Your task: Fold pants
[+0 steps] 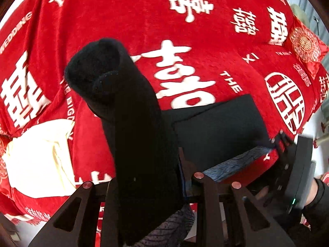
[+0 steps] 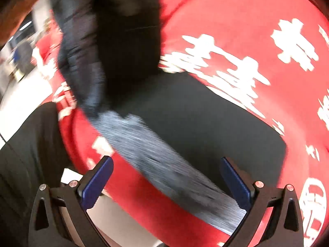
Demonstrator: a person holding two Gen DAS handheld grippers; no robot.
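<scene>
Our left gripper (image 1: 152, 185) is clamped on a fold of the black pants (image 1: 131, 123), which rise in a dark column out from between its fingers. Our right gripper (image 2: 166, 185) stands wide apart with blue pads (image 2: 96, 183) touching nothing; the grey-patterned waistband (image 2: 164, 168) runs between and just beyond them. The rest of the pants lies flat ahead on the red blanket (image 1: 205, 30). A cream cloth (image 1: 41, 154) lies left of our left fingers.
</scene>
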